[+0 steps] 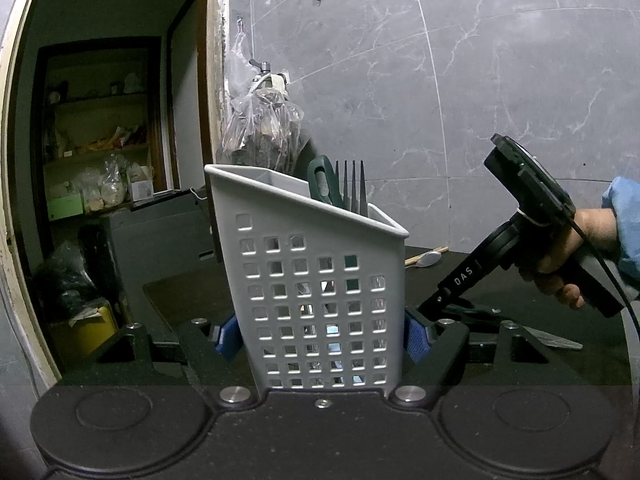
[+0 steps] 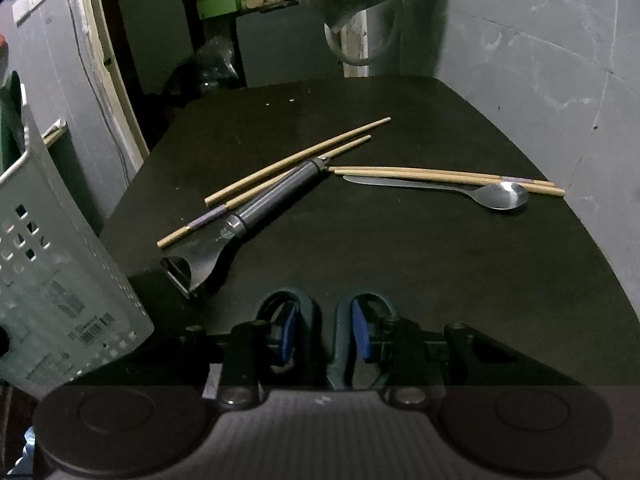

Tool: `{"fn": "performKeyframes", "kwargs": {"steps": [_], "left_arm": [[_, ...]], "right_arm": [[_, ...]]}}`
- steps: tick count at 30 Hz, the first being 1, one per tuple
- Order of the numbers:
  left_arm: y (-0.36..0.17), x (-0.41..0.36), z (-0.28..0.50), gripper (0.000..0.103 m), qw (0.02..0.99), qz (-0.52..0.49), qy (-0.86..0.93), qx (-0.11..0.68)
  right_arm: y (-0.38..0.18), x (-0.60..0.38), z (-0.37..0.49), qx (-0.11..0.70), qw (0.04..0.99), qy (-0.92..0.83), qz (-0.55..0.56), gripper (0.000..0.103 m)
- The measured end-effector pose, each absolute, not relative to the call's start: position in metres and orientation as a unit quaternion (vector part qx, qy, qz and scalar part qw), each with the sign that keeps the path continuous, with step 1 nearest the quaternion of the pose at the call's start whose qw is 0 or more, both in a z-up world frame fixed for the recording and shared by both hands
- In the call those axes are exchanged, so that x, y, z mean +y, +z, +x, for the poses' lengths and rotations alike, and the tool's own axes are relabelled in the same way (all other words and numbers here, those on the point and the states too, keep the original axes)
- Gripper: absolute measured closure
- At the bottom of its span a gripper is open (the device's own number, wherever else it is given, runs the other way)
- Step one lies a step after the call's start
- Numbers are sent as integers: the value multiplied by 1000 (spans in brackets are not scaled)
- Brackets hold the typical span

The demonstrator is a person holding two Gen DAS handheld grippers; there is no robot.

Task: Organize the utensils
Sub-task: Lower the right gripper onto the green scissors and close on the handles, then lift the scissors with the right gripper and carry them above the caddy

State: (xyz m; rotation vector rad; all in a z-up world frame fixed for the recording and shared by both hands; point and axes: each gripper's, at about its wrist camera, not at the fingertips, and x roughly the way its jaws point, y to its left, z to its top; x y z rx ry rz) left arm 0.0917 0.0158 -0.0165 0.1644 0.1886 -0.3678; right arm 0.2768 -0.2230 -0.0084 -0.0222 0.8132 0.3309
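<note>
My left gripper (image 1: 320, 336) is shut on a white perforated utensil caddy (image 1: 312, 240), its blue pads pressed on both side walls. A fork (image 1: 354, 188) and a green-handled tool (image 1: 322, 180) stand in the caddy. Dark green scissors (image 2: 332, 320) lie on the black table (image 2: 400, 260). My right gripper (image 2: 325, 332) has one blue pad inside each finger loop, with the inner handle bars between them and a small gap at the left pad. In the left wrist view a hand holds the right gripper (image 1: 440, 300) angled down at the scissors (image 1: 476, 312).
A grey-handled peeler (image 2: 276, 200), two pairs of wooden chopsticks (image 2: 296, 160) (image 2: 440, 174) and a steel spoon (image 2: 504, 196) lie further out on the table. The caddy (image 2: 60, 280) stands close on the left. A plastic bag (image 1: 260, 128) hangs on the marble wall beside a doorway.
</note>
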Motion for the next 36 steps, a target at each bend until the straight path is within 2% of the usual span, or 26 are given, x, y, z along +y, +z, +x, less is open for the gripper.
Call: {"fn": "performKeyframes", "kwargs": {"steps": [7, 23, 36], "left_arm": [[-17, 16, 92, 25, 975, 82, -182, 93], [-16, 16, 92, 25, 975, 81, -183, 93], [-16, 16, 92, 25, 975, 82, -182, 93]], "right_arm": [[-7, -232, 264, 342, 918, 195, 35, 70], [20, -246, 202, 130, 957, 246, 81, 70], [28, -252, 176, 14, 964, 248, 98, 70]]}}
